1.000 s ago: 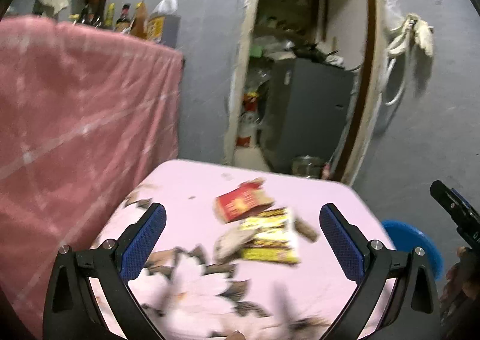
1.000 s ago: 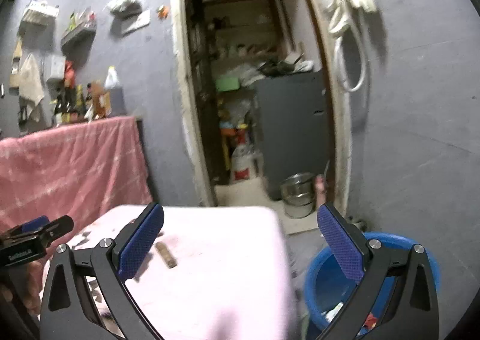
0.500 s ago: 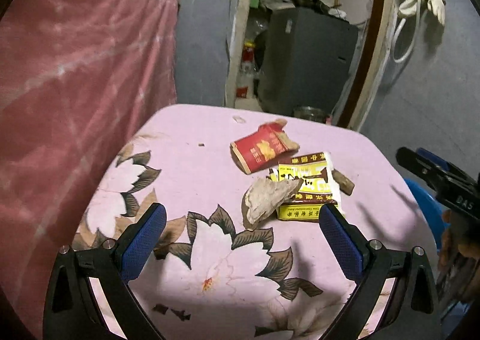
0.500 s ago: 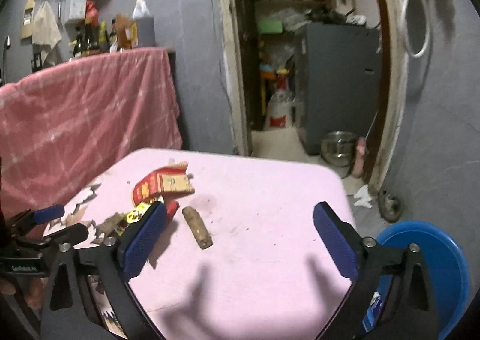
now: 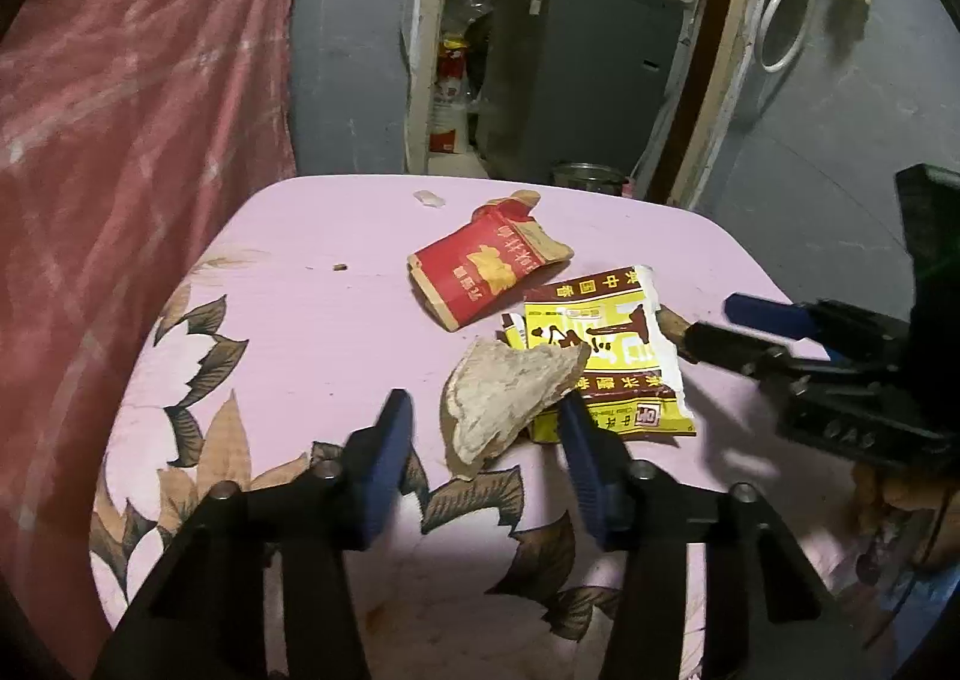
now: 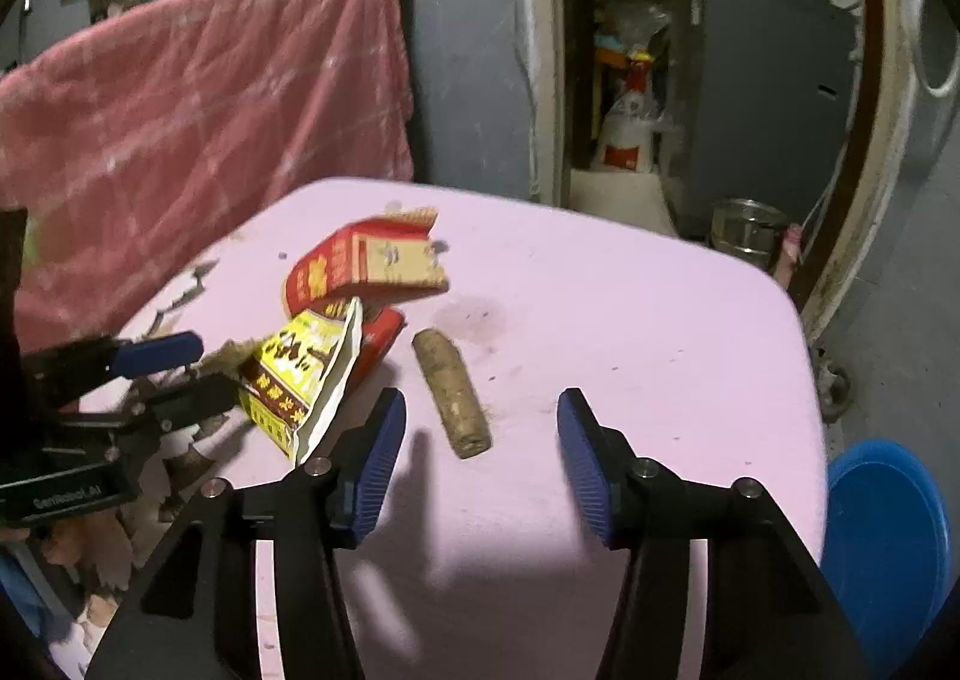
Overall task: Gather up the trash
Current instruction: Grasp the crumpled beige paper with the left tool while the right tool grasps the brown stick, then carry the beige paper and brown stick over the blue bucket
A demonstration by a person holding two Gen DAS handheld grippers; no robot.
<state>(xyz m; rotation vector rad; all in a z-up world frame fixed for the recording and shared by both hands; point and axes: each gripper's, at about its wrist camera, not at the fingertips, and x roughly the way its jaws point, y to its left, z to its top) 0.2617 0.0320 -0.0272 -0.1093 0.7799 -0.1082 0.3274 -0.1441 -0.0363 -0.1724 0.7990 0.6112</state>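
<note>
Both claws have just been narrowing: left gripper (image 5: 483, 443) straddles the husk (image 5: 510, 398), seemingly untouched; right gripper (image 6: 480, 440) brackets the cob (image 6: 453, 392), unpinched.

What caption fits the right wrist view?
Right gripper, fingers apart, approaches brown cylindrical stub on pink table.

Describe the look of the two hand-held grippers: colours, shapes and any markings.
Both match. The left hand-held gripper and right hand-held gripper have black angular frames with silver screw heads and two fingers faced with ribbed blue pads. The left one's body bears small white lettering, too blurred to read confidently.
</note>
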